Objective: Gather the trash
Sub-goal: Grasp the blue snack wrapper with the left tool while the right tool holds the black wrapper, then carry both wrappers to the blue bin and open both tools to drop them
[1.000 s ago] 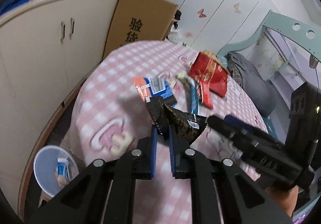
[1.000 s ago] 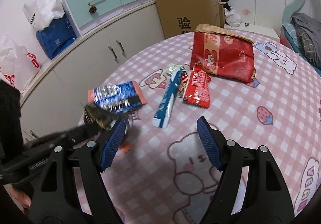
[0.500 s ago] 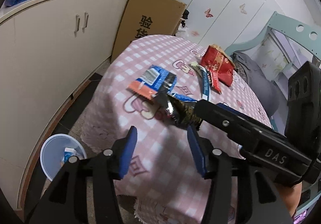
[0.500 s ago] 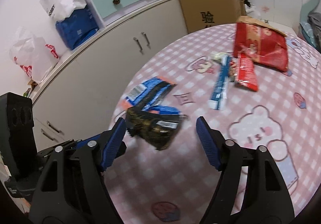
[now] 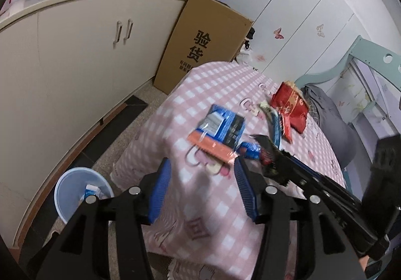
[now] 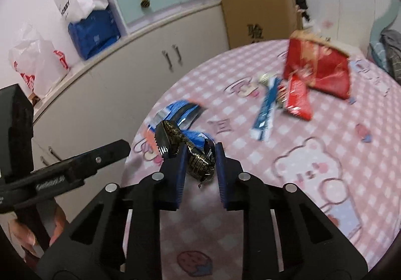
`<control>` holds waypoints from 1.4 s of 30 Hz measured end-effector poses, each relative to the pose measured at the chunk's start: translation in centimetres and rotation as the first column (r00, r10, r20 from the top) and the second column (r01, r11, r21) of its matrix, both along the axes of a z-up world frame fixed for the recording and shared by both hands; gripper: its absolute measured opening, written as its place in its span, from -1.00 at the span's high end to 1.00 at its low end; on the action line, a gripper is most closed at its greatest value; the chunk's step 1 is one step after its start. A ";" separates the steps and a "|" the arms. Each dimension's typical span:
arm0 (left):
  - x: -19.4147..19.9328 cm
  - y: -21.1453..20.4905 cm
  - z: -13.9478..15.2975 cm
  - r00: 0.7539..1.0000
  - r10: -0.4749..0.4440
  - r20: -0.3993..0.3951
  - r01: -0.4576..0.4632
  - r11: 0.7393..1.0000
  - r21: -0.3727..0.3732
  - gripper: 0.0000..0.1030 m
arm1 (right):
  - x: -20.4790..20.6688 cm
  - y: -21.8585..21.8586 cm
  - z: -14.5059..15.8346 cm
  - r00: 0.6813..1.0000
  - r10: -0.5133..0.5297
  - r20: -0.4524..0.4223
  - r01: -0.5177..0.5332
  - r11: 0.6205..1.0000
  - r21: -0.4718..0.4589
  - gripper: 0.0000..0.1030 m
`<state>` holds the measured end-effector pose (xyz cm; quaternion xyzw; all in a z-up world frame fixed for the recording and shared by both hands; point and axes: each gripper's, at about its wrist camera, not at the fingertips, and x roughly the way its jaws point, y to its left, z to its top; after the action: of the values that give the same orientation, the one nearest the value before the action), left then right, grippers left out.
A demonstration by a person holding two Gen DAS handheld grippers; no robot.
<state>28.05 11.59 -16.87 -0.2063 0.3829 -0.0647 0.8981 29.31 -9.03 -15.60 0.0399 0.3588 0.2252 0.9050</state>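
Note:
A dark gold-patterned wrapper [image 6: 200, 162] sits between the blue pads of my right gripper [image 6: 201, 148], whose jaws are closing and press it on both sides above the pink checked table [image 6: 313, 204]. In the left wrist view the same wrapper [image 5: 267, 154] pokes from the right gripper [image 5: 273, 157] at the right. My left gripper [image 5: 201, 164] stands open with nothing between its fingers, over the table's near edge. More trash lies on the cloth: a blue-and-orange packet [image 5: 220, 127], a red bag [image 6: 318, 67], a blue stick wrapper [image 6: 265, 112] and a small red wrapper [image 6: 298, 99].
A pale blue bin [image 5: 72, 184] with some trash inside stands on the floor at the lower left, below the table edge. Cream cabinets [image 5: 75, 67] and a cardboard box [image 5: 205, 44] line the wall behind. A bed with grey cloth [image 5: 333, 124] is at the right.
The left gripper let go of the dark wrapper and opened. The right gripper's jaws came together around it. Both hands shifted toward the table's near-left edge.

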 end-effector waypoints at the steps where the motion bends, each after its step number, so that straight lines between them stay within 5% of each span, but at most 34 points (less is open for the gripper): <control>1: 0.3 -0.4 0.2 1.000 -0.001 0.009 0.001 1.000 0.014 -0.05 | -0.2 -0.6 0.4 0.999 -0.021 0.029 0.021 1.000 -0.004 0.57; 8: 3.8 -4.1 -0.2 0.998 -0.064 0.003 0.063 0.980 0.191 -0.15 | 1.0 -3.9 0.6 0.993 -0.112 0.048 0.111 0.994 0.020 0.57; 12: 5.2 -6.1 -0.7 0.998 -0.069 -0.013 0.069 0.938 0.340 -0.14 | 1.5 -4.3 0.2 0.994 -0.102 0.026 0.101 0.994 0.037 0.57; 17: 5.1 -7.1 -0.7 0.994 -0.104 -0.012 0.100 0.912 0.399 0.45 | 1.9 -3.7 0.2 0.996 -0.083 0.021 0.082 0.996 0.039 0.57; 22: 3.8 -5.8 -0.3 0.995 -0.103 0.010 0.093 0.930 0.356 0.98 | 1.4 -2.0 0.4 0.998 -0.060 0.019 0.059 0.997 0.040 0.57; 30: -1.0 1.6 -0.1 0.998 0.055 0.042 -0.063 0.971 0.230 0.98 | -0.9 4.3 1.1 0.998 0.061 0.031 -0.062 0.997 0.054 0.57; 35: -4.0 8.0 -1.6 0.968 0.250 0.003 -0.244 0.943 0.227 0.98 | -2.4 10.1 0.5 0.985 0.173 0.020 -0.173 0.983 0.055 0.57; 42: -7.2 16.5 -5.4 0.871 0.484 -0.082 -0.460 0.863 0.208 0.98 | -3.2 18.3 -3.7 0.959 0.279 -0.038 -0.278 0.960 0.047 0.57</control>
<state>20.88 28.10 -22.31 -0.2148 0.3831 0.2062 0.8744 26.14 9.28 -19.27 0.0125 0.3763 0.3566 0.8550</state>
